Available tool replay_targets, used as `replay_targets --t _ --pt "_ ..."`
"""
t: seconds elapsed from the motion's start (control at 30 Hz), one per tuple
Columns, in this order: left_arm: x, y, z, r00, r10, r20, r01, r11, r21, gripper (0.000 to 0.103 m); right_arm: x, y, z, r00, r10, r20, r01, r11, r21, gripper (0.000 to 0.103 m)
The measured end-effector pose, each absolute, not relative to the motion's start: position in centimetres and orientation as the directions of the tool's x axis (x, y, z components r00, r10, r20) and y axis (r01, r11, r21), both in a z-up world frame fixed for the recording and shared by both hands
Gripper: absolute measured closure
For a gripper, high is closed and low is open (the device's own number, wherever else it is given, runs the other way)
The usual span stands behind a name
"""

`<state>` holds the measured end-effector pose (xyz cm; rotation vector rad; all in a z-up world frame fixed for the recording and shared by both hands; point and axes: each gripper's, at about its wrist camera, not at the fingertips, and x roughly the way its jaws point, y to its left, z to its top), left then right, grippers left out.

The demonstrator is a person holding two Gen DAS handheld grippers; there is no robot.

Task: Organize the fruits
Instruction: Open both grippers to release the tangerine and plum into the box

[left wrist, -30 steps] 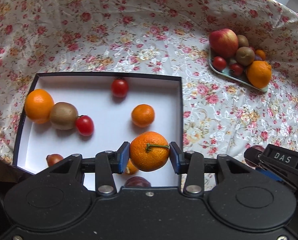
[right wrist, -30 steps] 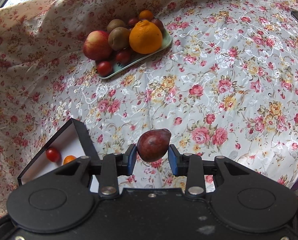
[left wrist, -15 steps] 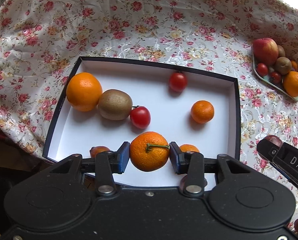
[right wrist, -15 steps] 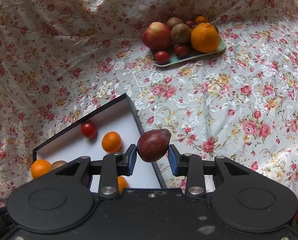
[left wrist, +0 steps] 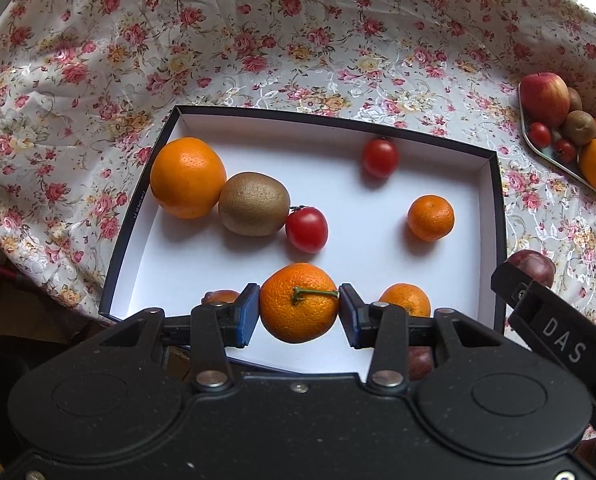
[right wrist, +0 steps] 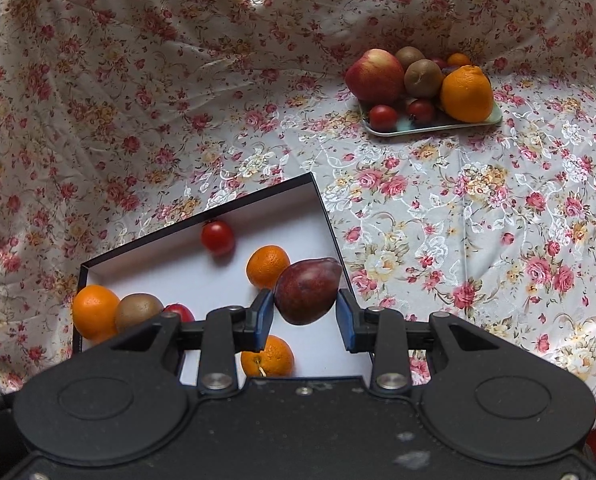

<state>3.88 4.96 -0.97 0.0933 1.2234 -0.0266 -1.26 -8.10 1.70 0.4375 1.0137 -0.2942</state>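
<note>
My left gripper (left wrist: 298, 310) is shut on a mandarin (left wrist: 298, 300) with a green stem, held over the near part of a white box with a dark rim (left wrist: 330, 124). Inside the box lie a big orange (left wrist: 188, 178), a kiwi (left wrist: 254, 204), two tomatoes (left wrist: 307, 229), small mandarins (left wrist: 431, 218) and a dark fruit half hidden behind my fingers. My right gripper (right wrist: 305, 316) is shut on a dark red pear (right wrist: 306, 291), above the box's right corner (right wrist: 310, 178). In the left wrist view that pear (left wrist: 532, 266) shows at the right edge.
A pale green tray (right wrist: 430, 128) at the far right holds an apple (right wrist: 374, 76), kiwis, an orange (right wrist: 467, 94) and small tomatoes. A flowered cloth (right wrist: 478, 208) covers the whole table and rises in folds at the back and left.
Both grippers have shifted left with their fruit. The box now fills the middle of the left wrist view, and more of its inside shows under the pear in the right wrist view.
</note>
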Motion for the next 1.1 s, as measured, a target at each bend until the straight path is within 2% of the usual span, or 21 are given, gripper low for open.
replay_targets --t 0.3,0.73,1.1 --pt "3.8 5.2 -1.2 0.337 0.029 -0.941 0.064 0.997 0.053 0.052 -1.5 -7.7 2.6 0.543 -0.084 -0.835 0.413 0.893 0.179 0.067" --pt "2.8 4.3 -0.5 0.399 0.032 -0.917 0.101 0.992 0.079 0.052 -2.0 -8.6 2.6 0.513 -0.064 -0.856 0.423 0.887 0.187 0.067" --pt "0.7 3.3 0.9 0.505 0.073 -0.860 0.125 0.980 0.156 0.052 -3.2 -8.9 2.1 0.486 -0.100 -0.868 0.392 0.913 0.115 0.067"
